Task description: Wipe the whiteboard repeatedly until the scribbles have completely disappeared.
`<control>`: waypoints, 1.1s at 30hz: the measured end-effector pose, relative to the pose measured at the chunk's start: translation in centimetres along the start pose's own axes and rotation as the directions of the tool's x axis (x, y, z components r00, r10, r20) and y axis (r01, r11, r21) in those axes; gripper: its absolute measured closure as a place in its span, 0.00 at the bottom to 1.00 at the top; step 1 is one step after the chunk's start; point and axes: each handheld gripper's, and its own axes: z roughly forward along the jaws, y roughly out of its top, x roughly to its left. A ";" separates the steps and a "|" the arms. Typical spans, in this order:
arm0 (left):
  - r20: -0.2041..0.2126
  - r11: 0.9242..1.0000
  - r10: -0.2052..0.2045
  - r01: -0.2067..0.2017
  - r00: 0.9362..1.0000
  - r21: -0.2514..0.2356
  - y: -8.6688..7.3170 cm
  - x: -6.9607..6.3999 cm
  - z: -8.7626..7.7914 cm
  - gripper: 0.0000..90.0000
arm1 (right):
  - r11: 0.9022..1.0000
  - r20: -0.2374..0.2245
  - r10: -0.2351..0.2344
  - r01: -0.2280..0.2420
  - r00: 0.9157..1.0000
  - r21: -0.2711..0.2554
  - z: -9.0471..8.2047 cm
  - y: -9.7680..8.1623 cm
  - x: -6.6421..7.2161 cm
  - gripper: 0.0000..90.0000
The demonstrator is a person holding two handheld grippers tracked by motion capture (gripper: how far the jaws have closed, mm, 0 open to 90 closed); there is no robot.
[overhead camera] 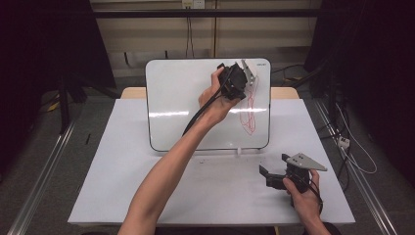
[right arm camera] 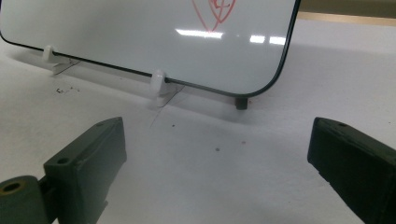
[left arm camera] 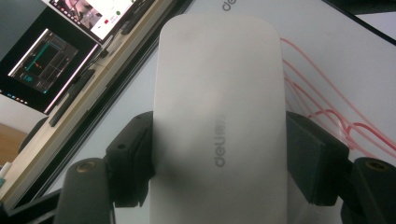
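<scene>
Eraser (left arm camera: 217, 121): white block pinched between the left gripper's (overhead camera: 238, 78) jaws, held against the upper right of the whiteboard (overhead camera: 186, 98).
Red scribble (overhead camera: 249, 110): on the board's right side, just below the eraser, not yet wiped.
Whiteboard: propped at a tilt on small clips (right arm camera: 159, 81) on the white table (overhead camera: 122, 186).
Right gripper (overhead camera: 274, 176): jaws spread, empty, low on the table near the board's lower right corner.
Risk: likely a hard wipe tips or slides the propped board, since nothing braces it.

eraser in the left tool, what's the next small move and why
Probably sweep the eraser, clamped in the left tool, down over the red scribble on the whiteboard, since the marks lie just below it.
</scene>
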 end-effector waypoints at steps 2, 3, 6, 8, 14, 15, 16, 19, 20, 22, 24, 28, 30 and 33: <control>0.001 1.000 -0.010 0.010 1.000 -0.008 0.1 0.0 0.0 0.34 | 1.000 -0.002 0.000 0.000 1.000 0.001 0.0 0.0 0.0 0.05; 0.001 1.000 -0.009 0.009 1.000 -0.003 0.1 0.0 0.0 0.34 | 1.000 -0.003 0.003 -0.003 1.000 0.003 0.0 0.0 0.0 0.05; -0.006 1.000 -0.012 0.012 1.000 -0.004 0.3 0.0 0.2 0.34 | 1.000 -0.002 0.001 -0.001 1.000 0.001 0.0 0.0 0.0 0.05; -0.006 1.000 -0.016 0.016 1.000 -0.011 0.4 -0.1 0.3 0.34 | 1.000 -0.003 0.001 -0.001 1.000 0.000 0.0 0.0 0.0 0.05; -0.025 1.000 0.004 -0.004 1.000 -0.001 0.5 -0.5 0.3 0.35 | 1.000 -0.004 0.002 -0.002 1.000 0.002 0.0 0.0 0.0 0.05; -0.023 1.000 0.013 -0.013 1.000 0.005 0.6 -0.5 0.3 0.35 | 1.000 -0.004 0.004 -0.004 1.000 0.003 0.0 0.0 0.0 0.05; -0.023 1.000 0.021 -0.021 1.000 0.003 0.5 -0.6 0.3 0.35 | 1.000 -0.004 0.002 -0.002 1.000 0.002 0.0 0.0 0.0 0.05; -0.011 0.999 0.042 -0.042 0.999 0.012 0.4 -1.1 0.3 0.35 | 1.000 -0.003 0.004 -0.004 1.000 0.004 0.0 0.0 0.1 0.05; -0.008 0.999 0.043 -0.043 0.999 0.011 0.4 -1.1 0.4 0.35 | 1.000 -0.002 0.002 -0.002 1.000 0.002 0.0 0.0 0.1 0.05; -0.005 0.999 0.044 -0.044 0.999 0.010 0.3 -1.3 0.4 0.35 | 1.000 -0.003 0.002 -0.002 1.000 0.000 -0.1 0.0 0.1 0.05; -0.003 0.999 0.053 -0.053 0.999 0.015 0.3 -1.6 0.4 0.35 | 1.000 -0.005 0.002 -0.002 1.000 -0.001 -0.1 0.0 0.1 0.05; -0.002 0.998 0.056 -0.056 0.998 0.019 0.1 -2.1 0.5 0.35 | 1.000 -0.003 0.003 -0.003 1.000 0.000 -0.1 0.0 0.1 0.05; -0.002 0.998 0.063 -0.063 0.998 0.023 0.1 -2.5 0.5 0.35 | 1.000 -0.004 0.001 -0.001 1.000 0.001 0.0 0.0 0.1 0.05; 0.010 0.997 0.076 -0.076 0.997 0.021 -0.1 -3.0 0.4 0.35 | 1.000 -0.003 0.001 -0.001 1.000 0.000 0.0 0.0 0.1 0.05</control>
